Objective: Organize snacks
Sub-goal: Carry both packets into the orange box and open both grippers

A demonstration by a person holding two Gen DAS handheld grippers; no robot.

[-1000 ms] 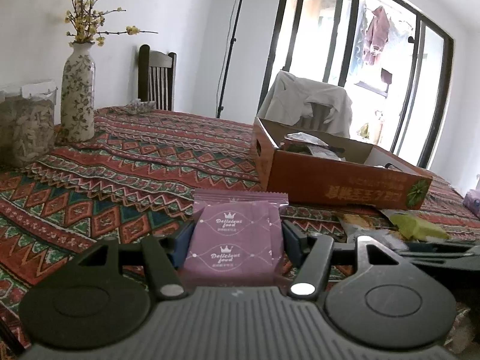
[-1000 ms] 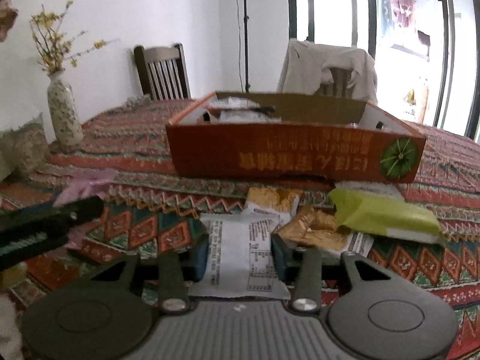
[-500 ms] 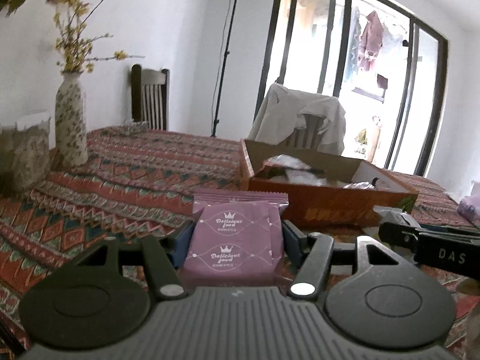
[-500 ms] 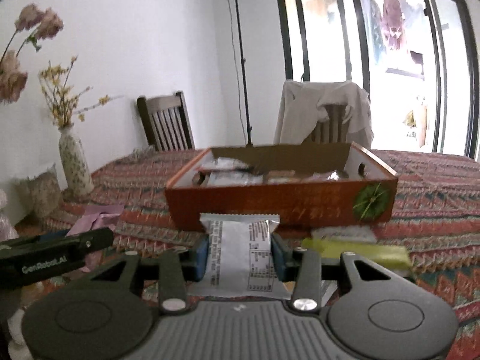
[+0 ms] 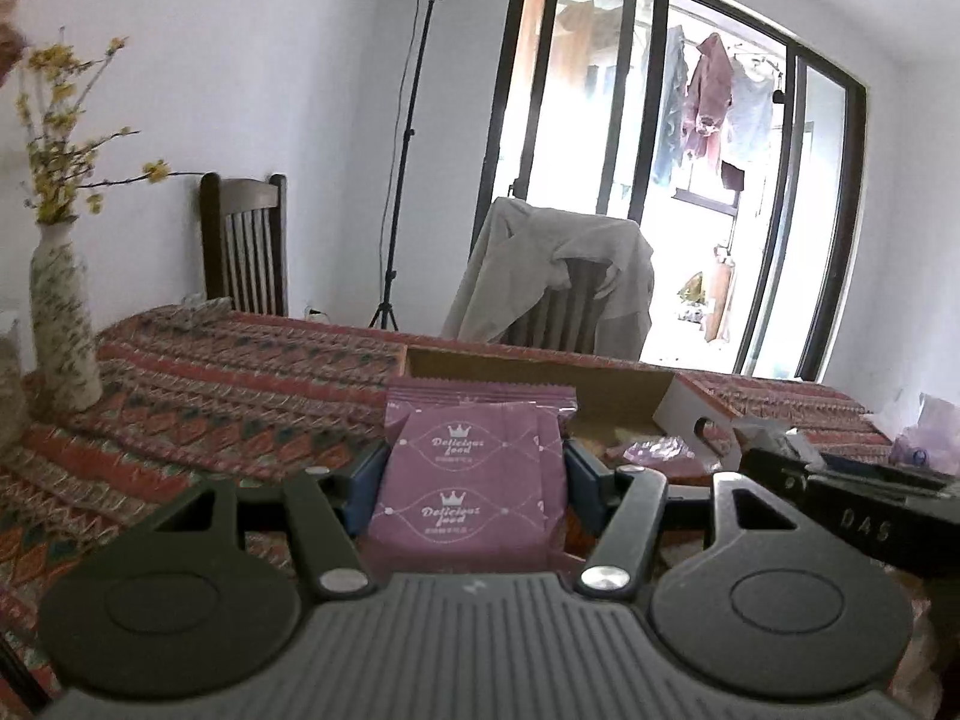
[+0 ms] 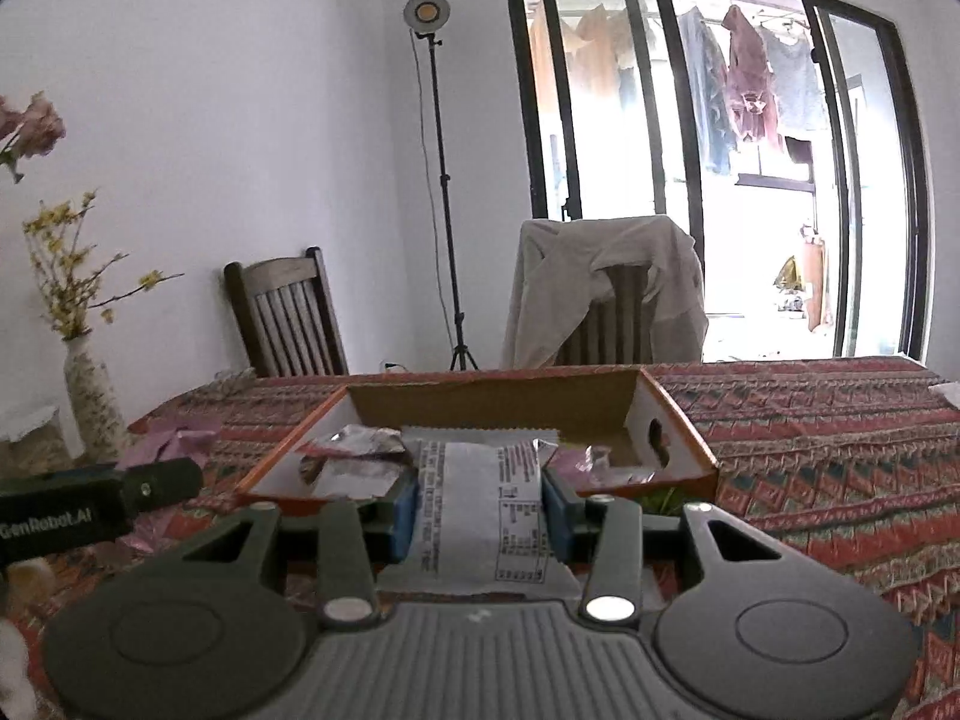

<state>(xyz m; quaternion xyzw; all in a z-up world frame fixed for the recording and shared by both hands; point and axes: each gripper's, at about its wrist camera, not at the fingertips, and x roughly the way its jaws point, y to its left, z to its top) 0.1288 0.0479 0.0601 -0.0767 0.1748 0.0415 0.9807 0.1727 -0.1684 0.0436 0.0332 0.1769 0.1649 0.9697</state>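
above the patterned tablecloth, the left gripper pinches a purple snack packet and the right gripper pinches a white printed packet, both raised at the orange cardboard box's near edge.

The cardboard box is open at the top. Wrapped snacks cover its left floor; bare floor shows near the right wall. The other gripper's body projects in low on the left. A vase stands well left on the tablecloth.
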